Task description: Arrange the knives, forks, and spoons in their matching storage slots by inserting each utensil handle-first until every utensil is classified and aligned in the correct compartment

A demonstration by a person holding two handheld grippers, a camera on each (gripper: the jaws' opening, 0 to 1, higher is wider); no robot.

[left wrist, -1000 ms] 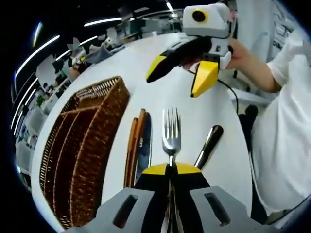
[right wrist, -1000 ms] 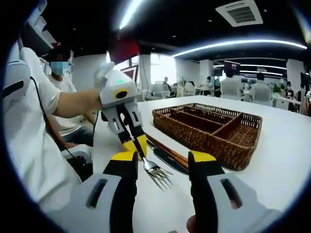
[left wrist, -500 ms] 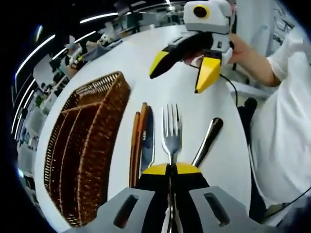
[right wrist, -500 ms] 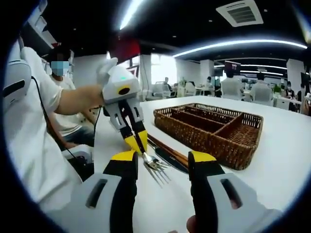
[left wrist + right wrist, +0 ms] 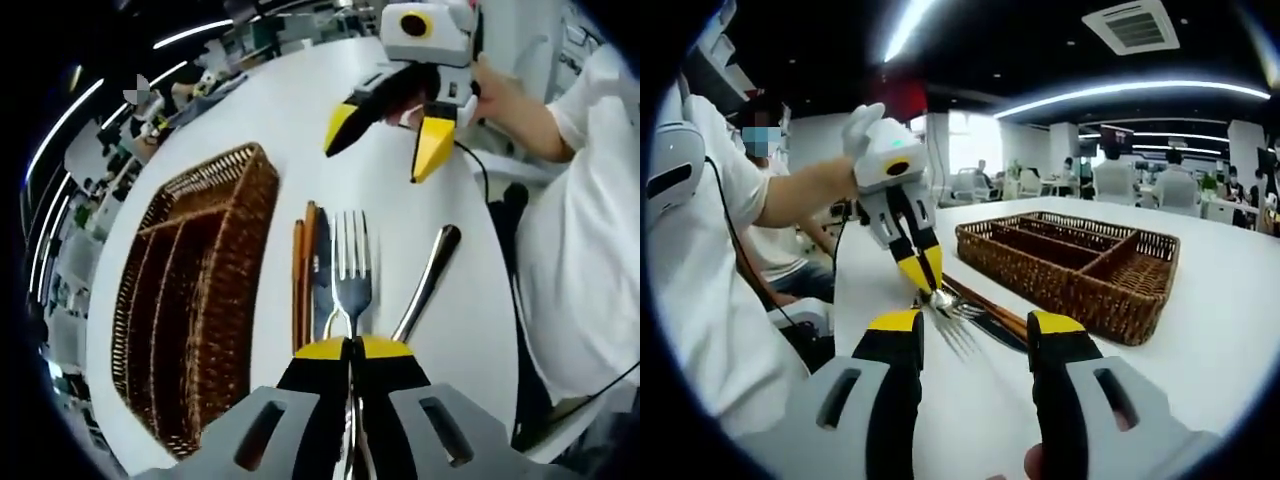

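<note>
My left gripper [image 5: 351, 348] is shut on the handle of a silver fork [image 5: 350, 265], whose tines point away from me. In the right gripper view the left gripper [image 5: 926, 287] holds the fork [image 5: 952, 322] with its tines slanting down toward the white table. A knife [image 5: 321, 275] and two brown sticks [image 5: 303, 270] lie just left of the fork. To its right lies a shiny spoon-like utensil [image 5: 430, 278]. The wicker tray [image 5: 190, 310] with long slots lies further left, also seen as the wicker tray [image 5: 1070, 262]. My right gripper [image 5: 375, 165] hovers open beyond the fork, and its own view shows the right gripper [image 5: 975, 322] holding nothing.
The white table [image 5: 300, 130] is round, and its edge runs close past the spoon-like utensil on the right. A person's white sleeve [image 5: 590, 210] is at that side. Another person sits behind the left gripper [image 5: 770, 250]. Office desks fill the background.
My left gripper has risen with the fork in it, so the fork's handle end now stands higher above the table. The right gripper has stayed open and almost still.
</note>
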